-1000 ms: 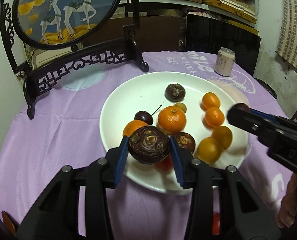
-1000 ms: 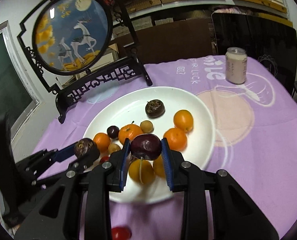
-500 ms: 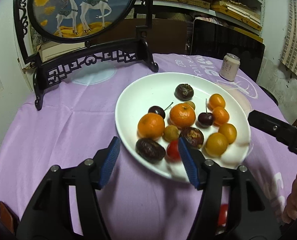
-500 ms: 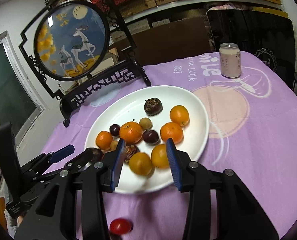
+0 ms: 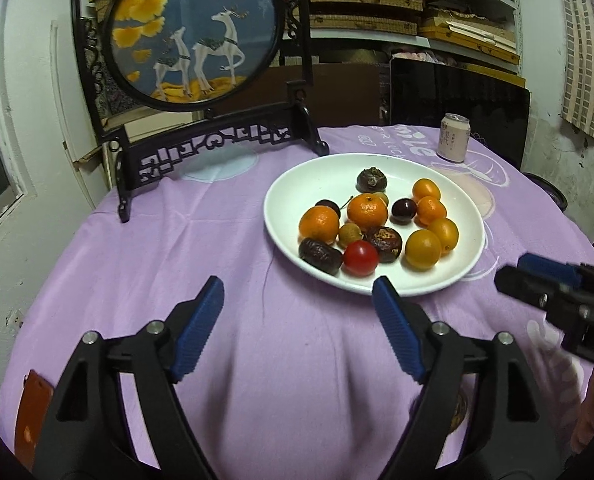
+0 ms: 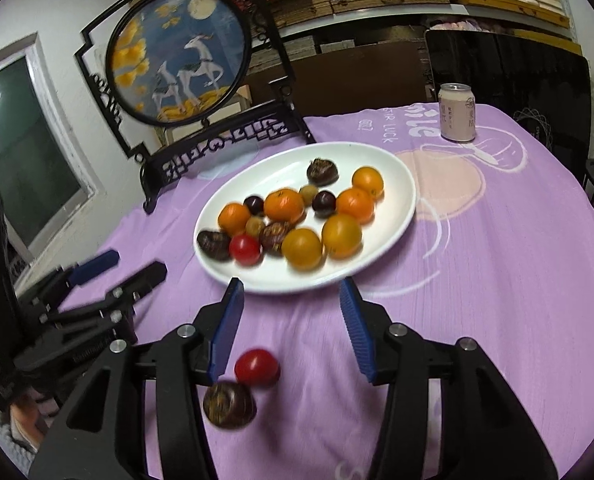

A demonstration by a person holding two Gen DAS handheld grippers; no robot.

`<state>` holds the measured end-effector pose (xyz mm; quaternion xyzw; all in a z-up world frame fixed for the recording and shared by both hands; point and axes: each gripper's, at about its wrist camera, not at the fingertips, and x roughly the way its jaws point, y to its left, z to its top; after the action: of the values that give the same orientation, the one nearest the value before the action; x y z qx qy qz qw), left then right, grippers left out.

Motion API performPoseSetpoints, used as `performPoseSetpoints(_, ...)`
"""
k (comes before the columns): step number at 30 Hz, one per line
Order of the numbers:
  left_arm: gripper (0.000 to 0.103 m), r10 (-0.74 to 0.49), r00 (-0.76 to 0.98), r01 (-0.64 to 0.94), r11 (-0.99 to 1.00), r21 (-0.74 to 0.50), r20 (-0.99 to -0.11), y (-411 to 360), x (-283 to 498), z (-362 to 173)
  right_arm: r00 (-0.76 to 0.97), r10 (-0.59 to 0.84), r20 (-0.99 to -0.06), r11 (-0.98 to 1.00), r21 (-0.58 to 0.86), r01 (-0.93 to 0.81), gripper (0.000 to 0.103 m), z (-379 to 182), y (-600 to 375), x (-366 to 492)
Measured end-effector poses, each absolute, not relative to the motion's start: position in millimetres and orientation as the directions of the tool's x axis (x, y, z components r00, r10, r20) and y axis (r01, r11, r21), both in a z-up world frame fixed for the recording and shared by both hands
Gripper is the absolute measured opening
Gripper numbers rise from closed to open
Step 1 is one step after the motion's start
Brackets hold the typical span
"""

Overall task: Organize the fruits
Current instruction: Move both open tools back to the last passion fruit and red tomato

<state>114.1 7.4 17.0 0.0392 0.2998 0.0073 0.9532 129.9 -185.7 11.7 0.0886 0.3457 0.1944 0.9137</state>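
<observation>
Both claws just spreading, nothing between: left gripper, right gripper. White plate at 12 o'clock, loaded. Loose cherry tomato and dark wrinkled fruit at 6 o'clock. Probably light, soft, roll-prone; pinch gently across widest part.

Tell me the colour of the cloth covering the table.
The tablecloth is lilac purple with pale pink and white print, clearest in the right wrist view.

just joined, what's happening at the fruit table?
A person is sorting fruit onto the white plate using two handheld tongs. Both the left tongs and the right tongs are open and empty, jaws having just been opening, short of the plate. A red tomato and a dark fruit lie off-plate on the purple cloth.
</observation>
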Motion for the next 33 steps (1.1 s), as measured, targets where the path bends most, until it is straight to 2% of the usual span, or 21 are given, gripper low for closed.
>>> performPoseSetpoints(10, 0.088, 0.070, 0.845, -0.026, 0.996, 0.089, -0.531, 13.3, 90.0, 21.8, 0.666, 0.409, -0.623, 0.912, 0.263, -0.314, 0.053, -1.7, -177.6, 108.2)
performPoseSetpoints(14, 0.090, 0.079, 0.846, -0.036, 0.995, 0.092, -0.528, 14.1, 88.0, 22.5, 0.661, 0.402, -0.634, 0.915, 0.257, -0.310, 0.057, -5.7, -176.2, 107.3)
performPoseSetpoints(33, 0.092, 0.080, 0.849, -0.030, 0.994, 0.104, -0.522, 11.2, 86.4, 23.1, 0.644, 0.398, -0.653, 0.915, 0.239, -0.324, 0.057, -11.5, -169.4, 106.4)
